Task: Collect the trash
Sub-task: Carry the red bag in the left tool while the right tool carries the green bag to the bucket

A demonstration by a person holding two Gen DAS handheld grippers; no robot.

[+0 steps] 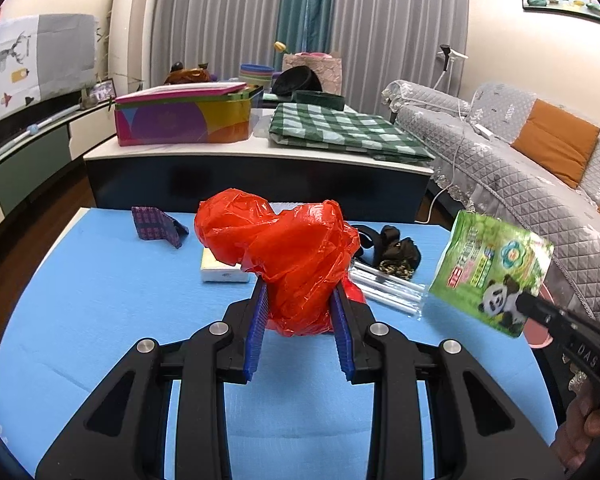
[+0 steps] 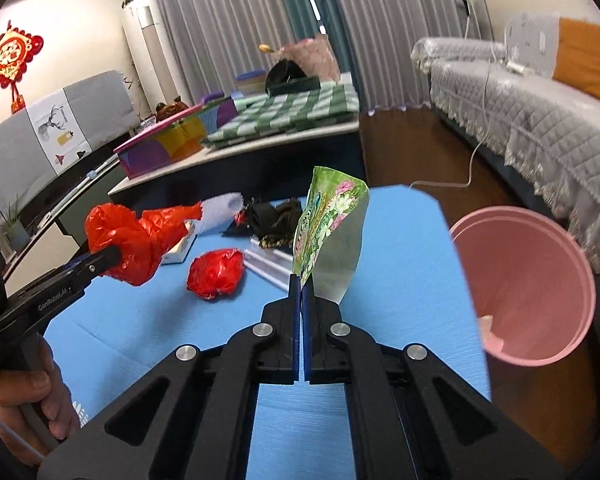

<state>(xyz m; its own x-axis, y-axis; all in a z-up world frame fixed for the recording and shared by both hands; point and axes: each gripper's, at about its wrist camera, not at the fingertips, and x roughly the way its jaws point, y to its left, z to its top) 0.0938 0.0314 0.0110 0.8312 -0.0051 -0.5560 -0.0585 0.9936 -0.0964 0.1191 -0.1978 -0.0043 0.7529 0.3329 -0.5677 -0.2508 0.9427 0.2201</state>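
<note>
Left wrist view: left gripper [image 1: 300,304] partly closed, its blue pads [image 1: 256,336] pressing both sides of a crumpled red plastic bag [image 1: 284,248], which is held up off the blue table mat [image 1: 100,300]. Behind the bag, a small white box [image 1: 224,270] lies on the mat; a folded purple patterned cloth [image 1: 158,226] sits to its left, a dark bundle [image 1: 394,252] and clear plastic tubes [image 1: 388,286] to the right. At the right edge, the right gripper [image 1: 526,304] holds a green panda-print packet [image 1: 492,272] by its lower corner, clear of the mat. Right wrist view: right gripper [image 2: 301,280] fully closed, pinching the bottom edge of the green packet [image 2: 324,220]; the packet stands upright above the fingertips, silver back facing right. A second crumpled red bag [image 2: 216,274] lies on the mat [image 2: 400,260] just left of the packet, near the clear tubes [image 2: 268,264]. A pink bin [image 2: 540,288] stands beside the mat's right edge, mouth tilted toward the camera, a small pale scrap inside. The left gripper [image 2: 114,256] enters from the left with the red bag [image 2: 136,240] in its grip; a person's hand [image 2: 28,408] holds its handle.
</note>
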